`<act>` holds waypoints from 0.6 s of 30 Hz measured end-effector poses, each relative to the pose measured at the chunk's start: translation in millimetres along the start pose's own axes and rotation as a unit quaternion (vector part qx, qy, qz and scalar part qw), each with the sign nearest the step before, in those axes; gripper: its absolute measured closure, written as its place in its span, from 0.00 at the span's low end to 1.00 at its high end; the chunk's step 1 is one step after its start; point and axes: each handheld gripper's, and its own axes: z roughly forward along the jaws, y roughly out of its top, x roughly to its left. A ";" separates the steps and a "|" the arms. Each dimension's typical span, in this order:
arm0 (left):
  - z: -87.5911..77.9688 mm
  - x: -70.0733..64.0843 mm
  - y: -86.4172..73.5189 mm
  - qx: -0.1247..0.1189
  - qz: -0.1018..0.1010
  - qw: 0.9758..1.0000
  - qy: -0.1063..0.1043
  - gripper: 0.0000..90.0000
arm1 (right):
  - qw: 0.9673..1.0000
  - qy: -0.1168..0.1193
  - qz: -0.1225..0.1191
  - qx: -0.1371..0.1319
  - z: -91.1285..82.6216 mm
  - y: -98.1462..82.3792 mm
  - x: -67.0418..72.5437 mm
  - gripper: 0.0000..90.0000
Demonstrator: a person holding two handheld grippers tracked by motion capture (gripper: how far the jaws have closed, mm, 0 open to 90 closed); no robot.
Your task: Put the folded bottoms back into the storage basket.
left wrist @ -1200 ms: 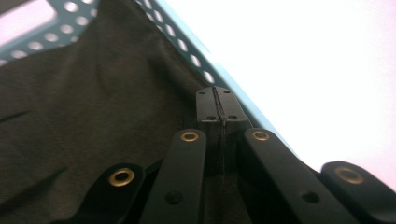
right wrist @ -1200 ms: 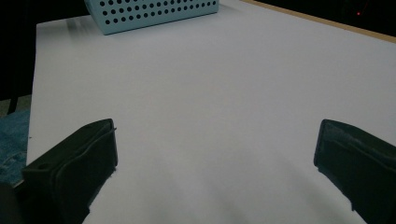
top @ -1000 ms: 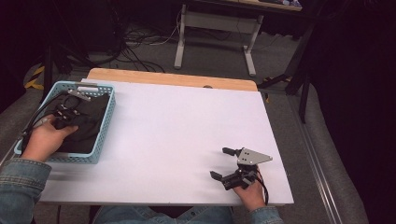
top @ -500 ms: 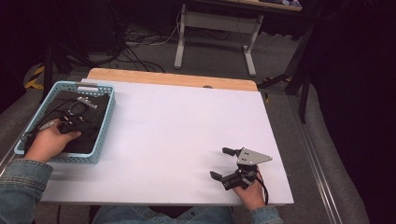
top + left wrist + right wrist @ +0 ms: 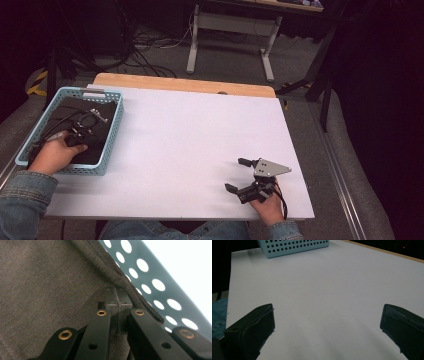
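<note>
A light blue perforated basket (image 5: 113, 131) stands at the table's left edge with a dark cloth (image 5: 69, 106) inside. My left gripper (image 5: 80, 136) is down in the basket, held by a hand. In the left gripper view its jaws are pressed together, the gripper (image 5: 117, 305) shut on the dark cloth (image 5: 50, 285) at its hem, beside the basket wall (image 5: 155, 277). My right gripper (image 5: 238, 175) rests near the table's front right with its jaws wide apart. Bare white tabletop lies before that gripper (image 5: 327, 322), and the basket (image 5: 294, 246) is far off.
The white table (image 5: 200, 135) has a wooden strip along its far edge. A cable and a small metal part (image 5: 98, 116) lie on the cloth in the basket. Behind the table stand a desk frame (image 5: 230, 30) and floor cables.
My left hand and gripper have drawn back inside the basket, from its far part toward the near end. The right gripper has not moved.
</note>
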 end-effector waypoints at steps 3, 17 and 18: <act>-2.8 1.2 -1.3 -0.010 -0.001 1.000 0.004 0.98 | 1.000 -0.001 0.000 0.000 0.3 0.0 0.2 0.00; -33.1 -3.7 -4.7 -0.095 -0.017 0.995 0.024 0.66 | 1.000 -0.004 0.002 -0.001 -0.4 0.0 -0.4 0.00; -35.2 -4.1 -4.7 -0.102 -0.018 0.994 0.025 0.64 | 1.000 -0.004 0.004 -0.001 -0.5 -0.1 -0.6 0.00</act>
